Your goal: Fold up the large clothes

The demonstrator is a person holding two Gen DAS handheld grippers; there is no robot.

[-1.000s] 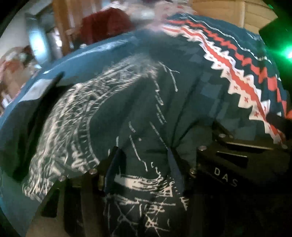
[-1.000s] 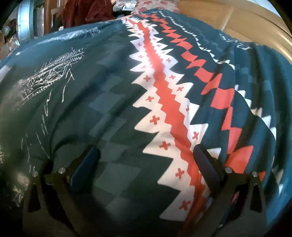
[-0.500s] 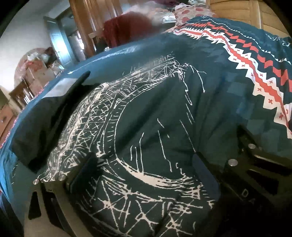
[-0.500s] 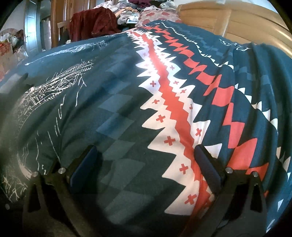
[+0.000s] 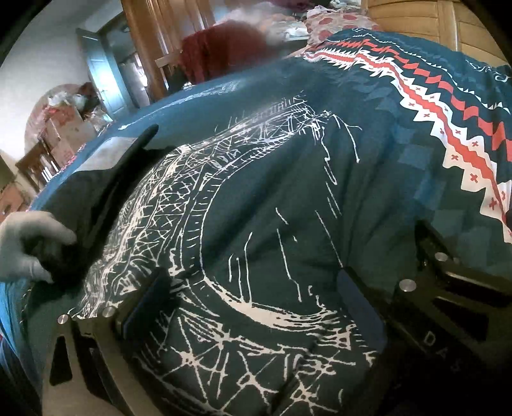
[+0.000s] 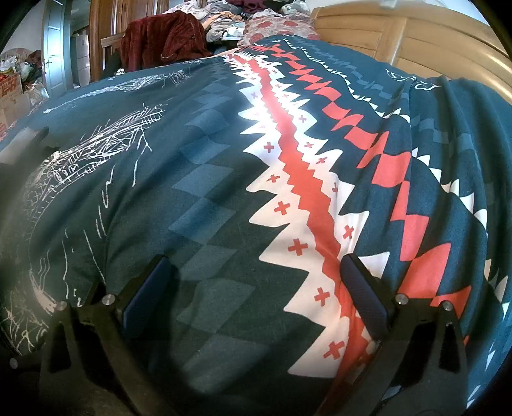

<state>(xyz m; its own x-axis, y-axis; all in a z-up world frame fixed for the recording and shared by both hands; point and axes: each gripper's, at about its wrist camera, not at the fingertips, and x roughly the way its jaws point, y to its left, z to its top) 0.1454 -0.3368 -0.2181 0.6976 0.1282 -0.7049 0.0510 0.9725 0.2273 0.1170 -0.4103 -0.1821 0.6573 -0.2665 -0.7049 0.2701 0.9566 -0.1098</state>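
Note:
A dark teal T-shirt (image 5: 256,198) with a white line print lies spread on a bed. Its print also shows at the left of the right wrist view as the T-shirt (image 6: 96,153). My left gripper (image 5: 252,288) hovers open just above the print, with nothing between its fingers. My right gripper (image 6: 256,268) is open too, over the teal, red and white zigzag bedcover (image 6: 304,179) beside the shirt. Its black body (image 5: 448,304) shows at the right of the left wrist view. A pale-gloved hand (image 5: 28,243) at the left edge grips a dark fold of cloth (image 5: 105,179).
A wooden headboard (image 6: 416,41) borders the bed at the far right. A dark red garment (image 6: 163,35) hangs over a chair beyond the bed, next to a heap of clothes (image 6: 243,12). A door (image 5: 105,64) and boxes (image 5: 64,118) stand at the far left.
One second ago my left gripper was pinched on the shirt's fabric; it has let go and opened. The gloved hand has come into view at the left. The right gripper stayed open.

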